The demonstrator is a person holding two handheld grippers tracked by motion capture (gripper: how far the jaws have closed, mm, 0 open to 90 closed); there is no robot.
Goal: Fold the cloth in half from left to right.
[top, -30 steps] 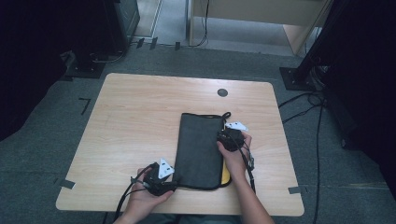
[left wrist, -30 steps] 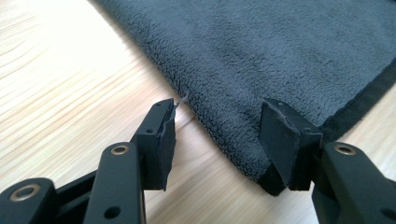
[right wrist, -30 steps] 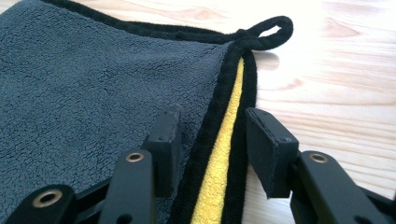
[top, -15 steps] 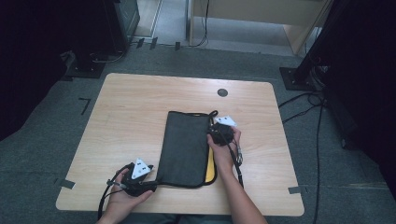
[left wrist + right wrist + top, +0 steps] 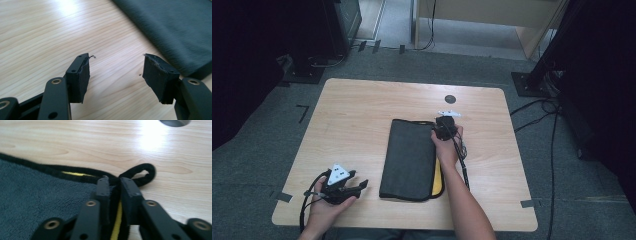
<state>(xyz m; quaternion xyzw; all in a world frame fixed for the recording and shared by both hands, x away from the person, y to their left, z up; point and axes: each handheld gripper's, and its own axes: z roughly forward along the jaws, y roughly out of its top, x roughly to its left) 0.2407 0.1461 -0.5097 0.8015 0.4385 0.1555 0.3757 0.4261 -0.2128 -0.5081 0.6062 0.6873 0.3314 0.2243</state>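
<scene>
A folded dark grey towel (image 5: pixel 409 157) with black trim and a yellow underside lies on the wooden table (image 5: pixel 357 115). My right gripper (image 5: pixel 439 123) is at its far right corner. In the right gripper view the jaws (image 5: pixel 115 181) have just been closing and are shut on the towel's (image 5: pixel 37 195) trimmed edge, with the black hanging loop (image 5: pixel 142 173) just beyond them. My left gripper (image 5: pixel 361 186) lies near the front left, apart from the towel. Its jaws (image 5: pixel 116 65) have just been opening and hold nothing; the towel's edge (image 5: pixel 175 27) shows to the right.
A round grey cable hole (image 5: pixel 450 99) sits in the table near its far edge, just beyond the right gripper. Cables trail from both grippers toward the front edge. Dark stands and floor cables surround the table.
The left gripper has moved left, away from the towel's front edge. The right gripper has moved farther away and left, and the towel has shifted left with it.
</scene>
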